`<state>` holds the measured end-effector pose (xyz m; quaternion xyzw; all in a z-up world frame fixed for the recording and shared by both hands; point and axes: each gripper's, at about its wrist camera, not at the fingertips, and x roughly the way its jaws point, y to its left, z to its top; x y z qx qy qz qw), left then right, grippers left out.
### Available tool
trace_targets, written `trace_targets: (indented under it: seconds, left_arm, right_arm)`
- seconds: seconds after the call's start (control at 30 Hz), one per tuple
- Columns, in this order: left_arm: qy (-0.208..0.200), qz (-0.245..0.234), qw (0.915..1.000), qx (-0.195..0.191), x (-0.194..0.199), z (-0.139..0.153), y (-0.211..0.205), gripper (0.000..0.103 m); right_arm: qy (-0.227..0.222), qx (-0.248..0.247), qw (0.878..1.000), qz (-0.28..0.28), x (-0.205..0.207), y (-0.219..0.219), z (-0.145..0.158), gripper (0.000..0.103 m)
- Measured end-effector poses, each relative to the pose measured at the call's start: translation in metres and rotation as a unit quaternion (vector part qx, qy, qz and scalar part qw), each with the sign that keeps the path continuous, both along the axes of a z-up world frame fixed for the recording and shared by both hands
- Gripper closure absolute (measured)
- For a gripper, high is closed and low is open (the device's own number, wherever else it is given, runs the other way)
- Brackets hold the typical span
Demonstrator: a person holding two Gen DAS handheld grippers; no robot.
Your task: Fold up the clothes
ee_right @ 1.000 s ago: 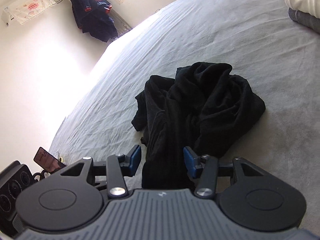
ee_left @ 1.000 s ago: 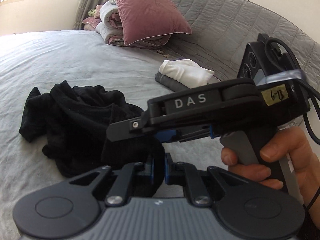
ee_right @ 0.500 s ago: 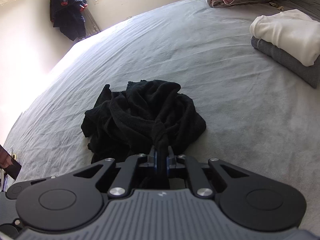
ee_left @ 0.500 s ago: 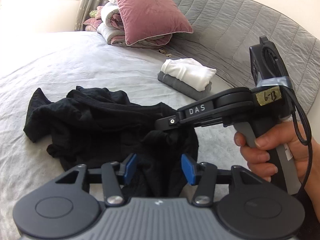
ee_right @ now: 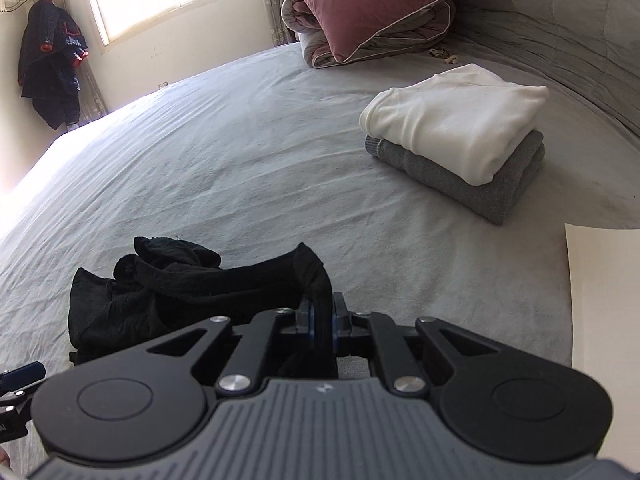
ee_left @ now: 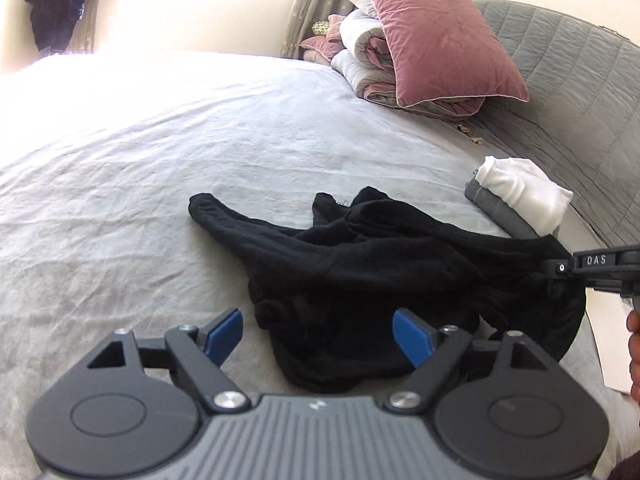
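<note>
Your right tool (ee_right: 322, 326) pinches bunched edge of crumpled black knit garment (ee_left: 384, 264); left tool (ee_left: 318, 330) spread, empty. Pull one-handed: fabric may slip or stay twisted.

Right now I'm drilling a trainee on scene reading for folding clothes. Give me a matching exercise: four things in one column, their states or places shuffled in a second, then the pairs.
Things:
1. left gripper
2. right gripper
3. white garment
4. pink pillow

States or places:
A. folded on top of a grey garment
B. shut on the black garment
C. open, near the black garment
D. leaning on rolled bedding at the head of the bed

Pairs: 1-C, 2-B, 3-A, 4-D
</note>
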<state>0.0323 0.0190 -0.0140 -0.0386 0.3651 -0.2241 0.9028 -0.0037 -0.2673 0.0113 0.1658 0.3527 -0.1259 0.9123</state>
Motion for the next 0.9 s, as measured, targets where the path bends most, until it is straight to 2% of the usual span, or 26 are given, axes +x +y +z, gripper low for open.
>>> trace_targets:
  seconds: [0.07,0.3,0.37,0.43,0.47,0.5,0.53,0.63,0.9]
  left_arm:
    - [0.012,0.010,0.9999,-0.002,0.010,-0.002,-0.001,0.019]
    - [0.038,-0.012,0.9978,0.053,0.037,-0.028,-0.032,0.019]
    - [0.035,-0.013,0.9968,0.070,0.040,-0.035,-0.040,0.022]
    - [0.016,-0.003,0.9957,0.091,0.035,-0.037,-0.047,0.049]
    - [0.017,-0.001,0.9957,0.091,0.034,-0.036,-0.047,0.055]
    - [0.021,0.000,0.9960,0.087,0.033,-0.034,-0.046,0.072]
    - [0.025,0.000,0.9963,0.082,0.032,-0.032,-0.045,0.084]
    - [0.035,0.015,0.9956,0.086,0.025,-0.023,-0.038,0.089]
    - [0.056,0.043,0.9929,0.096,-0.032,0.003,0.003,0.093]
  right_arm:
    - [0.001,0.015,1.000,-0.001,0.002,-0.003,-0.001,0.095]
    - [0.001,0.039,0.999,0.004,0.005,-0.002,-0.002,0.095]
    - [0.002,0.045,0.999,0.006,0.007,-0.002,-0.002,0.095]
    - [0.002,0.046,0.999,0.009,0.008,0.000,-0.003,0.095]
    - [0.002,0.046,0.999,0.011,0.009,0.001,-0.002,0.095]
    - [0.002,0.047,0.999,0.013,0.010,0.002,-0.003,0.095]
    - [0.002,0.047,0.999,0.016,0.010,0.002,-0.003,0.095]
    - [-0.001,0.049,0.999,0.022,0.011,0.005,-0.002,0.095]
    - [-0.011,0.070,0.996,0.057,0.008,0.017,0.001,0.095]
